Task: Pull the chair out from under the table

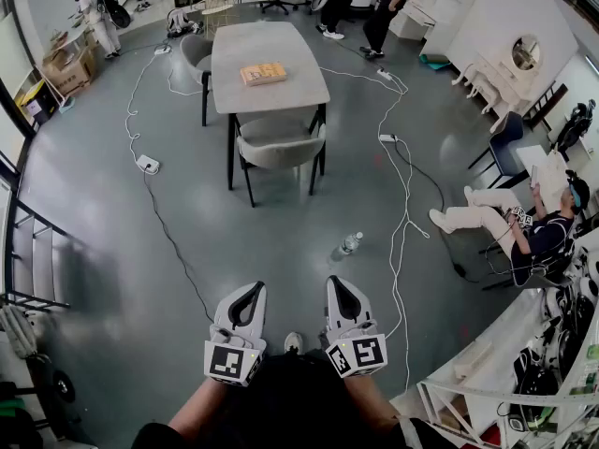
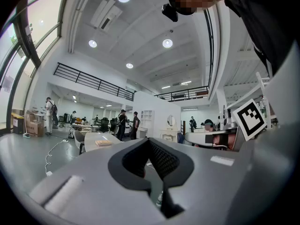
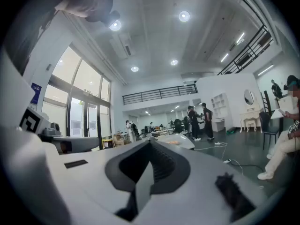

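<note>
While both claws are held level in front of the person, neither one has hold of anything – the left gripper [image 1: 253,290] and the right gripper [image 1: 335,284] each have the jaws pressed fully together, and each gripper's own view shows nothing between them. They are side by side, near each other, low in the head view.

The chair [image 1: 279,148] is well apart from them, across the open grey floor [image 1: 112,251]. It stands at the near end of the table [image 1: 257,96], with its seat pushed under the tabletop and its curved grey back toward the person. Its dark legs stand between the table's legs.

On the tabletop lies an orange book [image 1: 263,73]. A second chair [image 1: 196,54] is tucked in at the table's left side. A plastic bottle [image 1: 348,244] lies on the floor between the table and the right gripper, and white cables [image 1: 404,195] run along both sides of the table. At the right a seated person [image 1: 524,227] leans back – legs stretched toward the cables.
</note>
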